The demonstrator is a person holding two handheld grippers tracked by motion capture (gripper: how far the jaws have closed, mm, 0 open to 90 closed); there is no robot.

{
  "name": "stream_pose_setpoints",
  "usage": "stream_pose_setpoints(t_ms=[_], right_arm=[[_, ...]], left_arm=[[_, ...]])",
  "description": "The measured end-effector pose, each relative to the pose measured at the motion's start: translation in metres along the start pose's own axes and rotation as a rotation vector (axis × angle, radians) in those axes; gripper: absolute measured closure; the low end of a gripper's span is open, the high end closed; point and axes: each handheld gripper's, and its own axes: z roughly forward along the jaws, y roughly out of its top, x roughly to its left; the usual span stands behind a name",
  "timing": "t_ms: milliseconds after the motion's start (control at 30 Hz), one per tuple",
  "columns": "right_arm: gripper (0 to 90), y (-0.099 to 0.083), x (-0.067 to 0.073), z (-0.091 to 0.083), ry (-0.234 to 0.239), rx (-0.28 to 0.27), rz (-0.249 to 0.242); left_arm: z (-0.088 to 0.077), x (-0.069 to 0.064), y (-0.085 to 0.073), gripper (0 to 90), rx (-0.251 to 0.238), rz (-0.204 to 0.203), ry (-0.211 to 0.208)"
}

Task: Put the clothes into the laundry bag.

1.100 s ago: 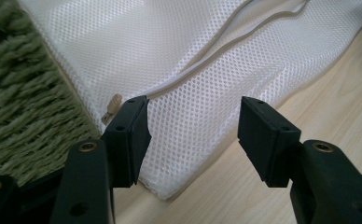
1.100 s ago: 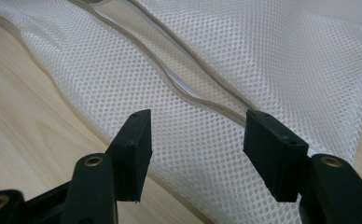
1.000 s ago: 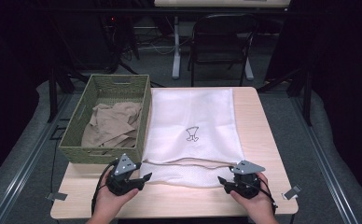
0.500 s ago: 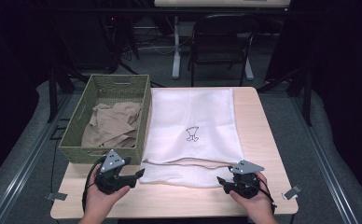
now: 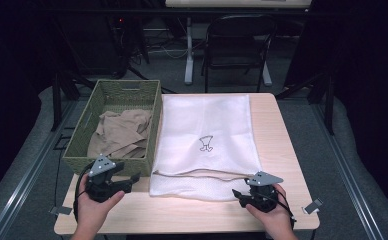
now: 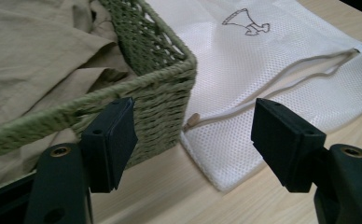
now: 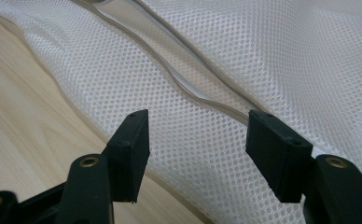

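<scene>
A white mesh laundry bag point(image 5: 207, 135) with a small black drawing lies flat on the wooden table point(image 5: 282, 145); its zipper edge faces me. My left gripper point(image 5: 134, 179) hovers in front of the green woven basket point(image 5: 154, 120), just left of the bag's near corner. Its jaws have just been opening and nothing is between them. In the left gripper view the gripper point(image 6: 195, 140) frames the basket corner point(image 6: 160, 93) and the bag's zipper pull point(image 6: 193, 120). My right gripper point(image 7: 198, 144) stands open low over the mesh bag point(image 7: 263, 56) at its near right corner point(image 5: 238, 195).
Crumpled beige cloth point(image 5: 119, 137) lies in the basket. A folding chair point(image 5: 237, 45) and table legs stand beyond the far edge. Bare wood point(image 5: 192, 215) runs along the near edge between my hands.
My left gripper has moved left and up, away from the bag's near left corner toward the basket front, and its jaws stand wider. The right gripper has stayed put.
</scene>
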Motion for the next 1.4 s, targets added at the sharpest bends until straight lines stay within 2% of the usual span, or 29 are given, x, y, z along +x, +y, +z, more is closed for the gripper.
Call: stream_pose_setpoints(t_ms=[300, 567, 700, 833, 933, 1000, 1033, 1067, 1133, 1200, 1267, 1300, 1400], right_arm=[[39.1, 0.0, 0.0, 0.001, 0.003, 0.002, 0.002], [38.9, 0.0, 0.0, 0.002, 0.005, 0.003, 0.007], [38.6, 0.0, 0.0, 0.002, 0.003, 0.005, 0.014], [38.3, 0.0, 0.001, 0.004, 0.004, 0.004, 0.015], [38.2, 0.001, 0.002, 0.004, 0.003, 0.002, 0.013], [38.2, 0.001, 0.002, 0.003, 0.001, 0.006, 0.013], [38.1, 0.001, 0.002, 0.003, 0.001, 0.005, 0.015], [38.1, 0.001, 0.001, 0.004, 0.002, -0.001, 0.017], [38.1, 0.001, 0.0, 0.003, 0.001, -0.002, 0.019], [38.1, 0.001, 0.0, 0.003, -0.001, -0.001, 0.019], [38.0, 0.001, 0.0, 0.003, -0.001, -0.003, 0.019], [38.0, 0.001, 0.0, 0.003, -0.003, -0.003, 0.018], [38.0, 0.001, -0.001, 0.003, 0.0, 0.001, 0.024]], left_arm=[[-0.011, 0.017, -0.001, 31.9, -0.022, -0.054, 0.042], [-0.014, 0.025, -0.002, 31.5, -0.024, -0.07, 0.066], [-0.016, 0.027, 0.002, 31.3, -0.019, -0.062, 0.073], [-0.018, 0.033, 0.009, 35.9, -0.038, -0.07, 0.077], [-0.018, 0.045, 0.023, 36.0, -0.015, -0.073, 0.094], [-0.017, 0.048, 0.027, 33.9, -0.009, -0.073, 0.098], [-0.015, 0.054, 0.035, 33.9, 0.008, -0.071, 0.108], [-0.014, 0.057, 0.039, 30.9, 0.02, -0.073, 0.116], [-0.003, 0.072, 0.055, 30.6, 0.049, -0.095, 0.129], [0.0, 0.077, 0.059, 30.4, 0.06, -0.11, 0.128], [0.013, 0.096, 0.074, 30.5, 0.092, -0.153, 0.132], [0.017, 0.101, 0.078, 30.7, 0.095, -0.163, 0.136], [0.026, 0.111, 0.089, 30.6, 0.111, -0.172, 0.169]])
